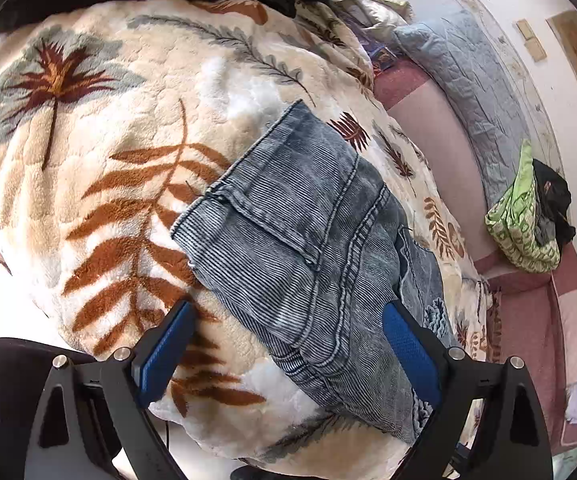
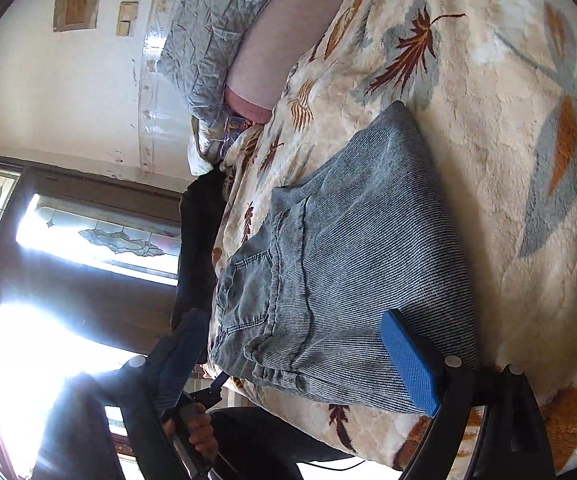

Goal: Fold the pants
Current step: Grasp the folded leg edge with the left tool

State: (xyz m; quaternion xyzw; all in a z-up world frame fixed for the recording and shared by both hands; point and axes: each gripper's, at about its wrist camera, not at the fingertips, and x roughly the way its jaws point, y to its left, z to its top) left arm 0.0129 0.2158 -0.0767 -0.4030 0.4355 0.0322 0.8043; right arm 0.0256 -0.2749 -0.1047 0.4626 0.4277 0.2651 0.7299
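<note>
Plush fleece blanket (image 1: 136,128), cream with rust and grey leaf print, covers the bed. Left gripper (image 1: 288,344) jaws spread wide, gripping nothing, ribbed blue pads over the pants (image 1: 288,220); right gripper (image 2: 300,364) likewise spread. Pants: washed ribbed denim, folded into a compact rectangle, flat on blanket. Beyond: quilted grey pillow (image 1: 476,92), white wall

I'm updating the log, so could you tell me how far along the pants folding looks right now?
Mostly done: the jeans lie in a compact folded bundle on the leaf-print blanket, back pocket showing. In hand: nothing; the left gripper and right gripper both stand open around the bundle without pinching it. Left: perhaps one last fold or smoothing, though I can't tell whether one is intended.
</note>
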